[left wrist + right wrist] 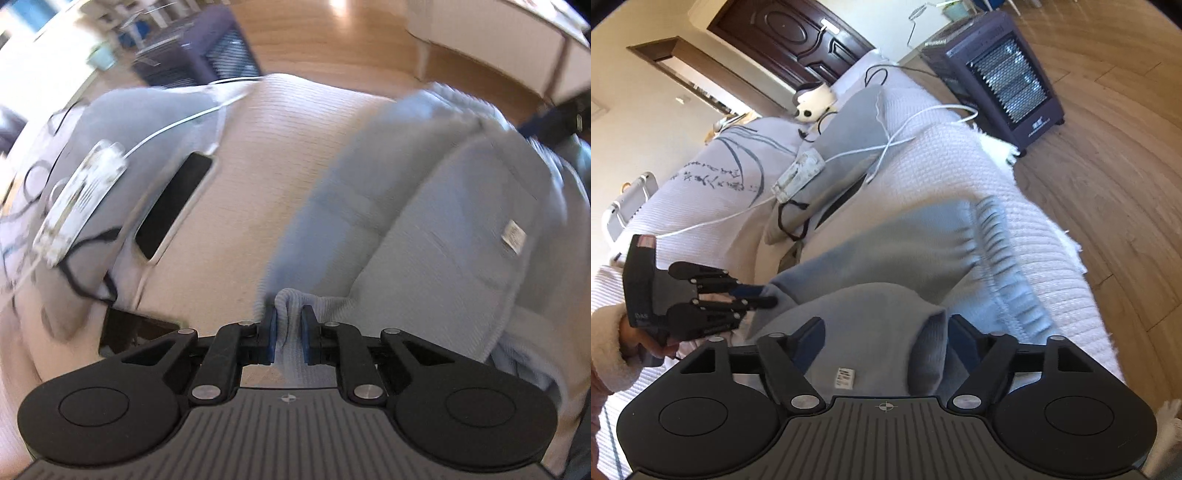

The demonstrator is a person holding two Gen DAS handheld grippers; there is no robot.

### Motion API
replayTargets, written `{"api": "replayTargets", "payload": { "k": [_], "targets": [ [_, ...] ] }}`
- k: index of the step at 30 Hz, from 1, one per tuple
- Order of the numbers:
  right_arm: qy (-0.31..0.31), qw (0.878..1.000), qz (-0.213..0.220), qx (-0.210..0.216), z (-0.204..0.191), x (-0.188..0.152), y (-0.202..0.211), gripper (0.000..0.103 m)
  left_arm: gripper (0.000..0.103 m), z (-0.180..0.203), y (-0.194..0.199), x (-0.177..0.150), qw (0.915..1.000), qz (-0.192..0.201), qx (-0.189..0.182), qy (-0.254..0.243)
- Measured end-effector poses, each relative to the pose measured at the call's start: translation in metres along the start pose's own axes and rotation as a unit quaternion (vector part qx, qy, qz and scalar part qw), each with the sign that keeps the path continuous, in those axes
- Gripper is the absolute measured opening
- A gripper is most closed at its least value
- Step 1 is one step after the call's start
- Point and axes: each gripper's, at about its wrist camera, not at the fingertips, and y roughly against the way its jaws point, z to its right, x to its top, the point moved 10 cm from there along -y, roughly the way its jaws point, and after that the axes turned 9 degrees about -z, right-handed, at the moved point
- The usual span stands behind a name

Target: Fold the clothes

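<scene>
A light blue-grey knit garment (pixel 424 229) lies on a cream ribbed bed cover (pixel 258 166). My left gripper (pixel 288 328) is shut on a bunched edge of the garment. In the right wrist view the garment (pixel 886 258) spreads across the bed and carries a small white label (pixel 845 377). My right gripper (pixel 882 343) is wide open, with a fold of the garment lying between its fingers. The left gripper also shows there (pixel 764 297), shut on the garment's left corner.
A grey cushion (pixel 846 136) holds a white power strip (pixel 798 173) with white cables, and a black phone (pixel 173 206) lies beside it. A dark heater (pixel 1001 77) stands on the wooden floor (pixel 1108 166). The bed's edge runs along the right.
</scene>
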Motion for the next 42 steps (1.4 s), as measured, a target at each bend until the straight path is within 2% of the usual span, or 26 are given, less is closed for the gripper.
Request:
{"api": "replayTargets", "payload": {
  "k": [1,2,3,4,5,7,9,12,14,15,17,19,21,23,24,26,27,28,29,30,32,35,36,38,40,42],
  "targets": [
    [-0.001,1.0,-0.009,-0.005,0.001,-0.001,-0.007,0.076,0.012,-0.002,0.001,-0.002,1.0,0.004,-0.001,0.009],
    [0.003,1.0,-0.018,-0.013,0.003,-0.003,-0.014,0.071,0.012,-0.003,0.001,-0.003,0.9998,0.009,-0.002,0.015],
    [0.013,1.0,-0.024,-0.016,0.001,-0.006,-0.018,0.062,0.012,-0.005,0.001,-0.004,0.9997,0.015,-0.003,0.022],
    [0.023,0.999,-0.03,-0.02,-0.001,-0.009,-0.022,0.033,0.012,-0.007,0.002,-0.005,0.9994,0.02,-0.005,0.028],
    [0.033,0.999,-0.035,-0.024,-0.004,-0.011,-0.025,0.013,0.012,-0.01,0.003,-0.006,0.999,0.026,-0.005,0.037],
    [0.067,0.997,-0.021,-0.038,-0.013,-0.01,-0.018,0.008,0.012,-0.023,0.005,-0.005,0.9964,0.047,-0.013,0.068],
    [0.098,0.994,0.003,-0.041,-0.026,-0.001,-0.005,0.006,0.012,-0.038,0.009,-0.004,0.9911,0.072,-0.028,0.108],
    [0.131,0.99,0.041,-0.044,-0.041,0.028,0.014,0.006,0.012,-0.053,0.016,-0.011,0.9744,0.108,-0.066,0.186],
    [0.131,0.989,0.048,-0.048,-0.042,0.049,0.014,0.006,0.017,-0.059,0.005,-0.018,0.9678,0.101,-0.075,0.218],
    [0.129,0.989,0.049,-0.056,-0.036,0.06,0.009,0.006,0.02,-0.063,-0.002,-0.022,0.9688,0.092,-0.062,0.221],
    [0.124,0.989,0.032,-0.069,-0.024,0.069,-0.007,0.007,0.019,-0.074,-0.021,-0.031,0.9707,0.06,-0.024,0.231],
    [0.101,0.992,0.009,-0.077,-0.01,0.065,-0.027,0.009,0.019,-0.081,-0.032,-0.037,0.9673,0.042,-0.026,0.249],
    [0.086,0.993,-0.009,-0.081,0.001,0.057,-0.043,0.013,0.019,-0.083,-0.035,-0.039,0.9704,0.032,-0.012,0.239],
    [0.084,0.991,-0.002,-0.106,0.013,0.055,-0.048,0.015,0.019,-0.082,-0.033,-0.038,0.9718,0.032,-0.01,0.233],
    [0.08,0.99,0.003,-0.113,0.015,0.056,-0.047,0.018,0.019,-0.081,-0.029,-0.037,0.9718,0.036,-0.01,0.233],
    [0.074,0.989,0.013,-0.128,0.021,0.058,-0.044,0.036,0.021,-0.081,-0.022,-0.036,0.9712,0.044,-0.008,0.234],
    [0.08,0.986,0.021,-0.144,0.02,0.06,-0.039,0.041,0.021,-0.078,-0.015,-0.035,0.971,0.051,-0.009,0.233],
    [0.087,0.983,0.03,-0.16,0.02,0.063,-0.034,0.046,0.022,-0.074,-0.008,-0.033,0.9708,0.06,-0.013,0.232],
    [0.098,0.978,0.041,-0.178,0.018,0.065,-0.027,0.047,0.023,-0.068,0.0,-0.031,0.9713,0.069,-0.017,0.227],
    [0.112,0.972,0.054,-0.201,0.016,0.068,-0.019,0.047,0.023,-0.061,0.008,-0.028,0.9721,0.08,-0.022,0.22],
    [0.128,0.965,0.069,-0.219,0.011,0.071,-0.006,0.046,0.023,-0.045,0.022,-0.021,0.973,0.1,-0.033,0.205],
    [0.145,0.969,0.063,-0.188,-0.005,0.065,-0.004,0.045,0.023,-0.012,0.026,-0.011,0.9755,0.113,-0.054,0.181],
    [0.151,0.971,0.058,-0.174,-0.012,0.06,-0.008,0.044,0.023,0.0,0.022,-0.008,0.9771,0.109,-0.061,0.172],
    [0.164,0.972,0.047,-0.16,-0.022,0.049,-0.017,0.028,0.024,0.02,0.009,-0.007,0.9818,0.091,-0.066,0.153],
    [0.174,0.972,0.033,-0.158,-0.026,0.039,-0.029,0.025,0.024,0.036,-0.007,-0.009,0.9857,0.069,-0.067,0.139],
    [0.174,0.97,0.014,-0.168,-0.018,0.031,-0.039,0.022,0.024,0.038,-0.025,-0.018,0.9878,0.041,-0.052,0.141]
  ]
}}
